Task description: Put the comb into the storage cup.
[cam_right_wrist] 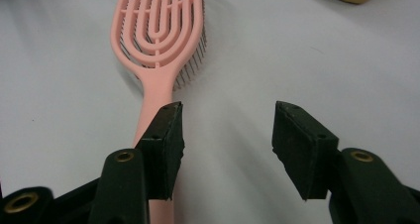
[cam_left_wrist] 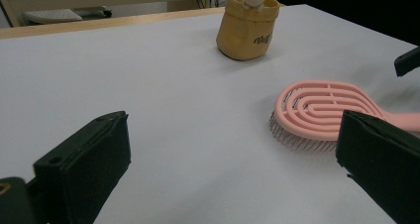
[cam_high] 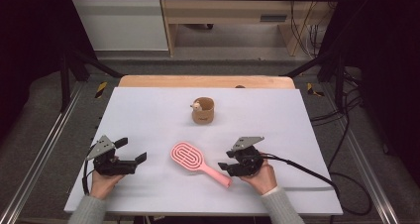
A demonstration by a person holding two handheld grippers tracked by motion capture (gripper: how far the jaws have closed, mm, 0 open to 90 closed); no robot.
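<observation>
A pink hairbrush (cam_high: 188,156) lies bristles down near the table's front middle, its handle pointing toward my right gripper (cam_high: 227,160). That gripper is open. In the right gripper view its jaws (cam_right_wrist: 228,135) stand apart over bare table, and the brush handle (cam_right_wrist: 157,97) runs under the left jaw. My left gripper (cam_high: 131,150) rests at the front left, open and empty, a short way left of the brush head (cam_left_wrist: 322,107). A tan fabric pouch (cam_high: 203,111) with a small pale toy in it stands upright farther back.
The white table top (cam_high: 148,110) ends in a wooden strip (cam_high: 205,81) at the far side. Metal frame rails (cam_high: 44,149) run along both sides. A black cable (cam_high: 307,172) trails right from my right gripper.
</observation>
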